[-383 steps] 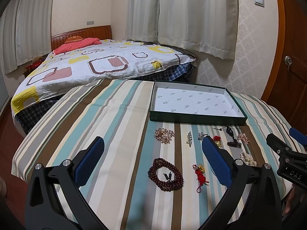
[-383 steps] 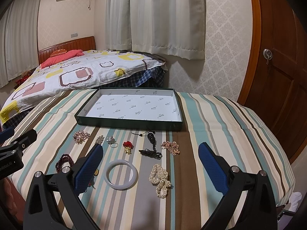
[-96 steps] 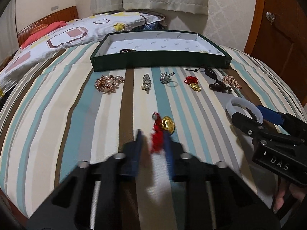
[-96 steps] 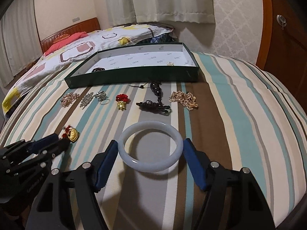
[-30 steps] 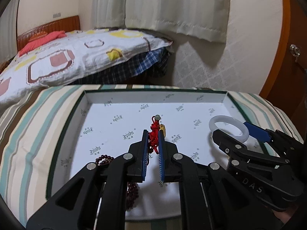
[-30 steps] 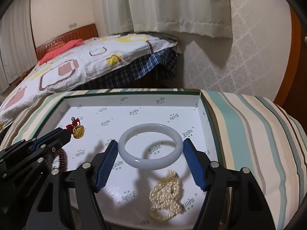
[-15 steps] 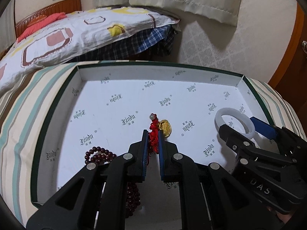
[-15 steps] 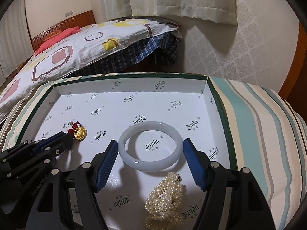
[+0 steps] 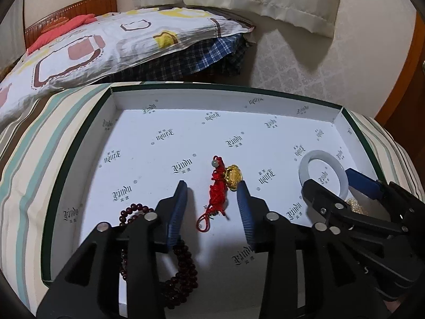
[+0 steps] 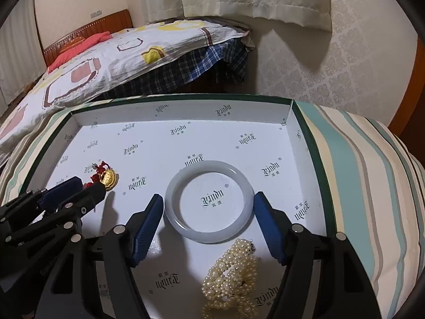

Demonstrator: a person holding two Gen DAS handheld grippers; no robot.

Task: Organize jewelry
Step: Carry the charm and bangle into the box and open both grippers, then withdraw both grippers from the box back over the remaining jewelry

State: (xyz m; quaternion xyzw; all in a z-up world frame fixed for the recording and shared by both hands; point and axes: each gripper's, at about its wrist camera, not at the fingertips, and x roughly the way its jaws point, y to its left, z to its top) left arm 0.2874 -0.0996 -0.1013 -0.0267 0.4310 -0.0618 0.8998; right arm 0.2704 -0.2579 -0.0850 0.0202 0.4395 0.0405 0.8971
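Now left fingers point(image 9: 183, 194) newly parted around knotted red charm point(image 9: 216, 188); right fingers point(image 10: 155, 210) pressed on smooth bangle point(image 10: 208, 199).

The left gripper point(image 9: 212, 190) covers part of the dark bead bracelet point(image 9: 183, 273), splitting it into two visible arcs. The right gripper point(image 10: 208, 206) hides the near end of the pearl strand point(image 10: 231, 276), which runs off the bottom edge. In the right wrist view, the left fingers point(image 10: 63, 190) screen the lower red cord of the gold charm point(image 10: 107, 176). The box's point(image 9: 79, 143) near wall is unseen.
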